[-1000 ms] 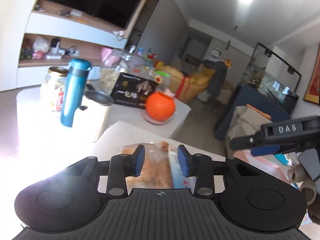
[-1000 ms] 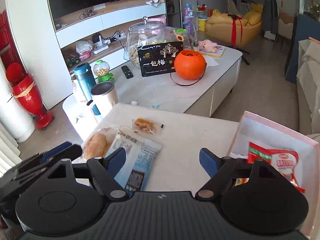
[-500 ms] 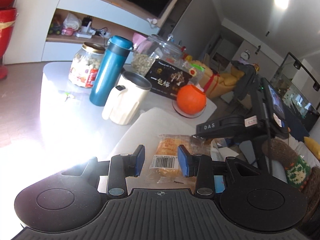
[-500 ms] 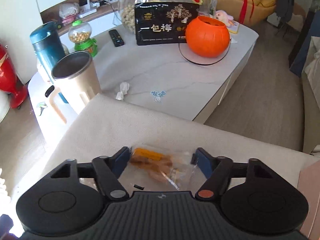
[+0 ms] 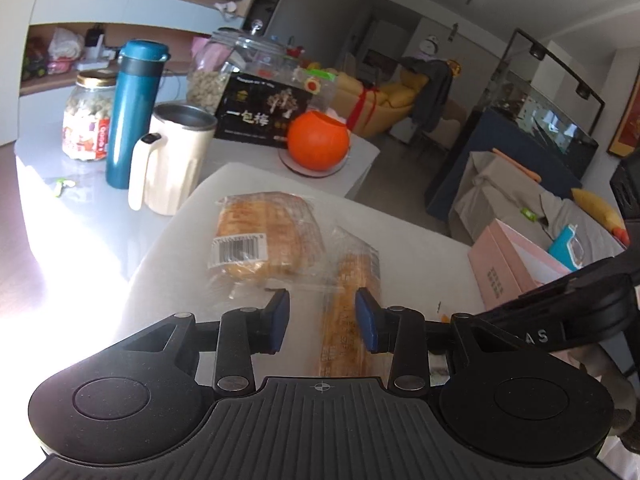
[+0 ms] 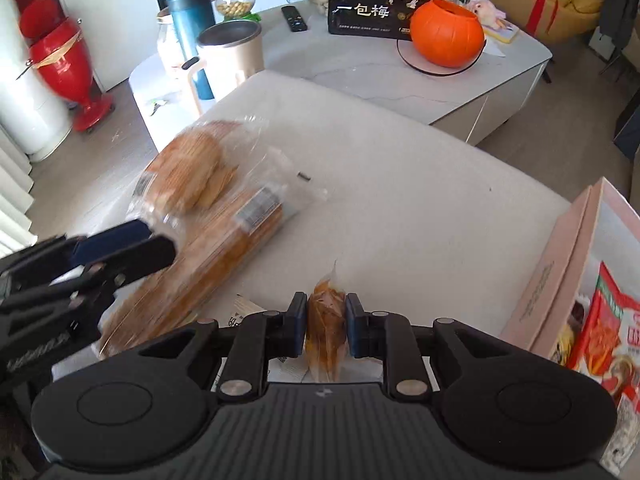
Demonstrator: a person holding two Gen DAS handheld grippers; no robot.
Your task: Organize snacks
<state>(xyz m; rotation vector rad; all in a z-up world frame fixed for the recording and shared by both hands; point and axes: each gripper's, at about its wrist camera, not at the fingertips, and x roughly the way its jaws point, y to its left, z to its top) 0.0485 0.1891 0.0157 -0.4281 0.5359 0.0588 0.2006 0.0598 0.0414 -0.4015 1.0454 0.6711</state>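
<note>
Orange snack packet sits pinched in the right hand-held gripper above the tabletop; left hand-held gripper spread astride a long bread pack.

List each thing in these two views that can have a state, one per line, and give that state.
right gripper: shut on the small orange snack packet.
small orange snack packet: pinched upright, sealed.
left gripper: open, astride the long bread pack.
long bread pack: sealed, lying flat.
round bread bag: sealed, lying on the table.
pink box: open, snacks inside.
cream mug: upright, lidless.
teal flask: upright, capped.
</note>
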